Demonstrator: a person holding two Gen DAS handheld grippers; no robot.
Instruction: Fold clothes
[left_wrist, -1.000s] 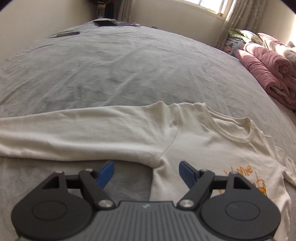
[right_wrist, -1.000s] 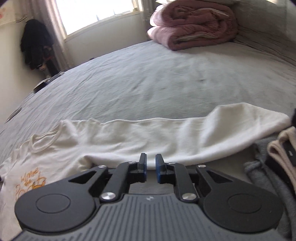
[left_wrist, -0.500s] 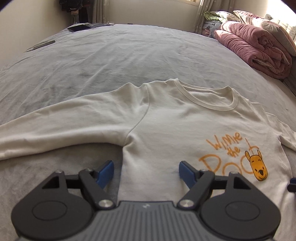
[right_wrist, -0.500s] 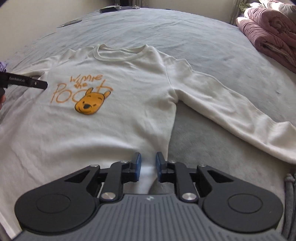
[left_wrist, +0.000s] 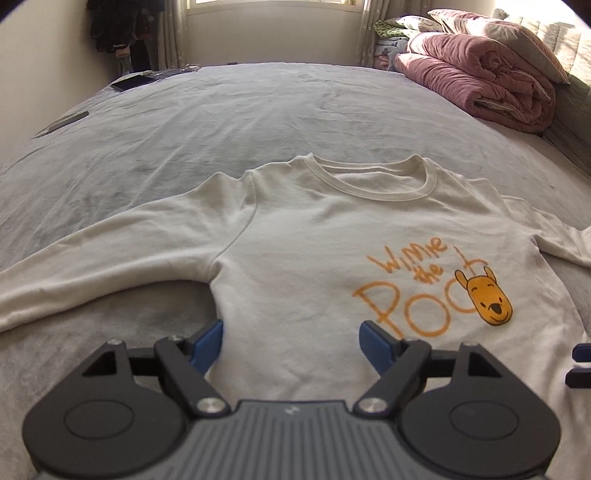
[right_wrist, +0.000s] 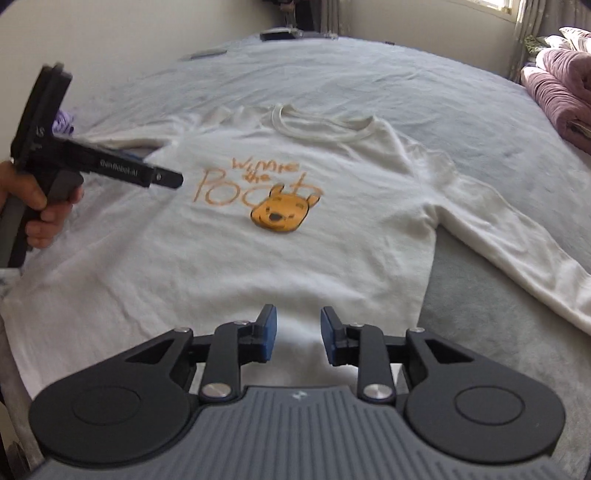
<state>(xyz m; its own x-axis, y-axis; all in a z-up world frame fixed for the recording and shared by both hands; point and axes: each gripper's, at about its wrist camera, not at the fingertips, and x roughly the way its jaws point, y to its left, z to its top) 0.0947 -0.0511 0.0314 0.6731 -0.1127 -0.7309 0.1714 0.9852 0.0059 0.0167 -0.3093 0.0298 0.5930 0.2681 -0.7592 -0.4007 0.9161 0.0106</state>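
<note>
The cream sweatshirt (left_wrist: 306, 258) lies face up and spread flat on the grey bed (left_wrist: 258, 122), both sleeves out to the sides, collar away from the person. The left gripper (left_wrist: 291, 338) hovers low over the left side seam, jaws wide apart and holding nothing; the right gripper (right_wrist: 298, 338) hangs over the hem, jaws partly parted and bare. Judging by this layout, a sleeve or side fold would go well if each gripper pinches only the top layers at a seam and carries the cloth over evenly. The knit looks soft, thick and limp, with a ribbed collar and an orange bear print (right_wrist: 282, 214); the bedcover looks velvety.
</note>
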